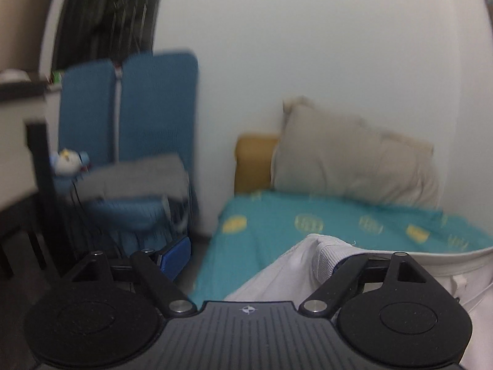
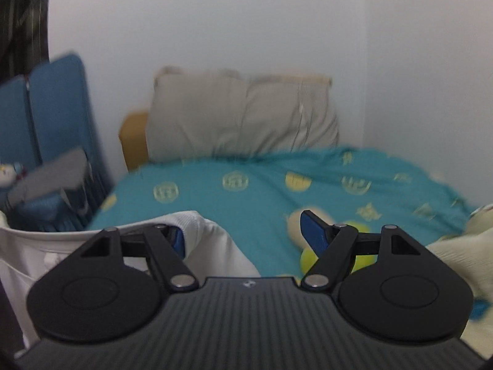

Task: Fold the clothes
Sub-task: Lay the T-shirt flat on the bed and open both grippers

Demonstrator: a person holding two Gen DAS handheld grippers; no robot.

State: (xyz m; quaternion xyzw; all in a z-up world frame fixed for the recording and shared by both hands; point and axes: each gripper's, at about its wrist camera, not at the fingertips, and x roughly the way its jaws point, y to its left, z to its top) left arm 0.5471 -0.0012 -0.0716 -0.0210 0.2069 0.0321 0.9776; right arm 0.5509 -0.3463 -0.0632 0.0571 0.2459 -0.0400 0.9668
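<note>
Both tools (image 1: 255, 259) (image 2: 246, 237) stand wide, white garment (image 1: 308, 265) draped between them.

A pillow (image 2: 240, 117) lies at the bed's (image 2: 262, 191) head; the garment (image 2: 212, 240), seemingly, drapes its near edge.

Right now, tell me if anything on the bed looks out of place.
Yes: a yellow ball and a soft toy lie loose on the teal sheet, right where the white garment would be spread.
</note>
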